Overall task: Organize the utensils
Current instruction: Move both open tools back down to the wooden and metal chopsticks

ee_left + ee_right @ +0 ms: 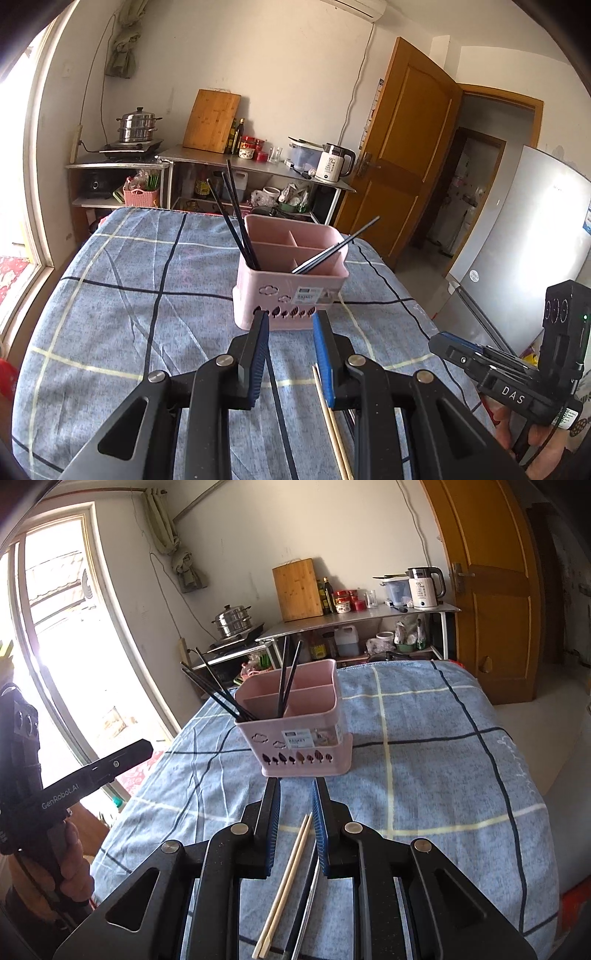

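Chopsticks (286, 882) cut off below both grippers (289, 314) (295, 781); jaws parted, empty.

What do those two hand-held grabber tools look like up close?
Both are matte black plastic. The left gripper and right gripper each have two flat fingers lined with ribbed blue pads, joined by silver pivot bolts. Seen sideways, one body reads "DAS" in white, beside a small green light; the other reads "GenRobot.AI". Each has a pistol-style handle.

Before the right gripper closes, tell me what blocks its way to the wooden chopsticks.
Nothing visible does. The wooden chopsticks lie on the checked cloth directly under the right gripper, whose jaws stand apart and empty.
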The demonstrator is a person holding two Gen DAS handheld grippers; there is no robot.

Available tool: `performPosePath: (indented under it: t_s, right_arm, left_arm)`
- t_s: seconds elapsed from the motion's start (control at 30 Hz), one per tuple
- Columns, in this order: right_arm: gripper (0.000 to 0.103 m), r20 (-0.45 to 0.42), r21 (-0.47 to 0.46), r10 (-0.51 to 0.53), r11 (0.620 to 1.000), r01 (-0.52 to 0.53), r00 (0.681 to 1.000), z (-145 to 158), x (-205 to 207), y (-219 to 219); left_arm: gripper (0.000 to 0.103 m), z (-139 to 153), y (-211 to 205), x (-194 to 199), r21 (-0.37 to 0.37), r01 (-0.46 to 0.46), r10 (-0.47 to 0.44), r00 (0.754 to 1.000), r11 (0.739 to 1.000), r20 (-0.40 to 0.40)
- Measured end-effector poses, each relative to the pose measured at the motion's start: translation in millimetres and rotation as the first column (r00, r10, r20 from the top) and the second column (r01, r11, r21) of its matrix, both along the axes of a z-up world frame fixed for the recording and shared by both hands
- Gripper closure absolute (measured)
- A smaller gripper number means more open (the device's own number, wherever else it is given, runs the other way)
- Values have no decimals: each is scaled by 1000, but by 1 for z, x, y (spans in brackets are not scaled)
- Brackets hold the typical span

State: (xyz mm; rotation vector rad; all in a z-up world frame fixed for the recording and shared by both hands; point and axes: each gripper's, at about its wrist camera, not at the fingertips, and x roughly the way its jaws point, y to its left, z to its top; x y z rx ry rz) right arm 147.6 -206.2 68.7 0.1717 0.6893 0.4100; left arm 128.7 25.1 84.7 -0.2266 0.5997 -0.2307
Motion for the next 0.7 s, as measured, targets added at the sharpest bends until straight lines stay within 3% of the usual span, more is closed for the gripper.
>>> performPosePath:
  t_s: [0.33,0.7]
  right_arm:
    - [85,-52,-4,-2,1000,2,999,-24,-22,-5]
    - [85,-97,-20,-5,1000,3,995,-42,-19,-5]
  left_arm:
    - [79,-29,-13,-25,5,19,-19,998,1000,-56]
    - [79,-48,-21,-22,-4,40,-41,994,999,-104]
